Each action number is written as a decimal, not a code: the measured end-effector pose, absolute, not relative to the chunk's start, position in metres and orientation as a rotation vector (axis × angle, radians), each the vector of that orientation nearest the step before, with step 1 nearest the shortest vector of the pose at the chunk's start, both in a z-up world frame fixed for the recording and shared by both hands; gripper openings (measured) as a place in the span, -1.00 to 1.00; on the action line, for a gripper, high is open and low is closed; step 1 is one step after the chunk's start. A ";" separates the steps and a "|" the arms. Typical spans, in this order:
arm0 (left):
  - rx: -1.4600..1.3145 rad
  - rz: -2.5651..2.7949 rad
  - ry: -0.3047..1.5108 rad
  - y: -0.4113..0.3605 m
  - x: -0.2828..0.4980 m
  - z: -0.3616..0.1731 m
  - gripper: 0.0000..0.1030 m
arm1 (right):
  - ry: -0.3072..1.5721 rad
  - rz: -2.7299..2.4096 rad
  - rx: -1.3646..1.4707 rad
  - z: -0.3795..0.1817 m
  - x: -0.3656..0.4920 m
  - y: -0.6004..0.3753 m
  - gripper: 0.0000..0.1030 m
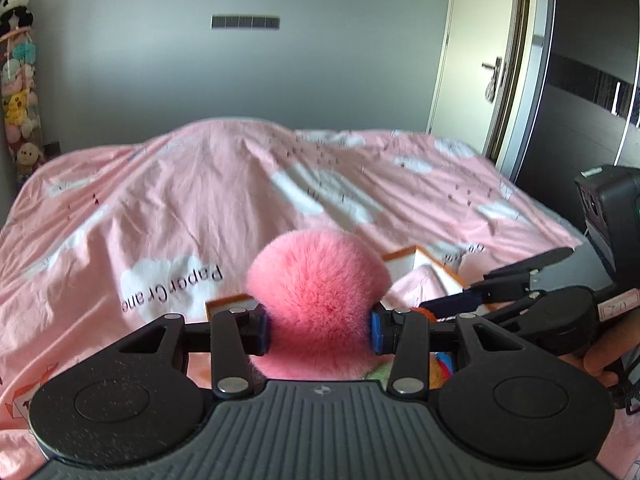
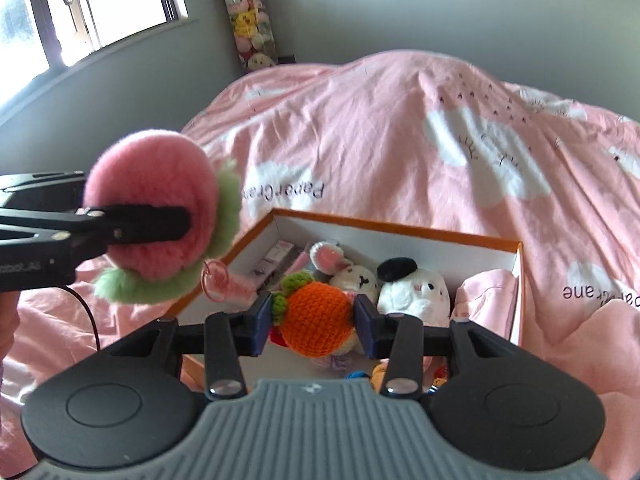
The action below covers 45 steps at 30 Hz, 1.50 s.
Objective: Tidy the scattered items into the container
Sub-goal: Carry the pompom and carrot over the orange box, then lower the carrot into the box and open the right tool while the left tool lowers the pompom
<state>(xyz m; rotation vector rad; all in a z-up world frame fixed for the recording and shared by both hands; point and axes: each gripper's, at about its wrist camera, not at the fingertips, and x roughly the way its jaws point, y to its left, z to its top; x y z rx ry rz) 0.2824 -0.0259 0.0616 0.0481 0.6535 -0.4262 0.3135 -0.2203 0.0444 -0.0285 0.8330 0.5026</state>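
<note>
My left gripper (image 1: 318, 330) is shut on a fluffy pink plush ball (image 1: 316, 280), its blue pads pressed into both sides. In the right wrist view the same plush (image 2: 152, 168) shows a green fringe and a pink key ring (image 2: 214, 280), held up left of the box. My right gripper (image 2: 310, 320) is shut on an orange crocheted toy (image 2: 316, 336) with green leaves, hanging over the box. The white box with an orange rim (image 2: 400, 228) lies on the bed and holds a white bunny (image 2: 356, 280), a white plush with a black beret (image 2: 416, 292) and small pink items.
A rumpled pink duvet (image 2: 400, 140) covers the bed, and a fold of it (image 2: 484, 292) drapes into the box's right end. A hanging column of plush toys (image 2: 252, 20) stands in the far corner by the window (image 2: 80, 8). A door (image 1: 472, 60) and a dark wardrobe (image 1: 592, 80) stand at the right.
</note>
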 end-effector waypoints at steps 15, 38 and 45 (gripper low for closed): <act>-0.061 -0.464 0.968 -0.019 0.327 -0.022 -0.03 | 1.017 0.541 -0.188 -0.019 0.354 -0.204 -0.10; -0.142 -0.443 1.204 -0.033 0.356 -0.067 -0.01 | 1.082 0.521 -0.400 -0.031 0.361 -0.187 0.10; -0.154 -0.476 1.242 -0.039 0.358 -0.072 0.00 | 0.975 0.475 -0.287 -0.001 0.339 -0.214 0.10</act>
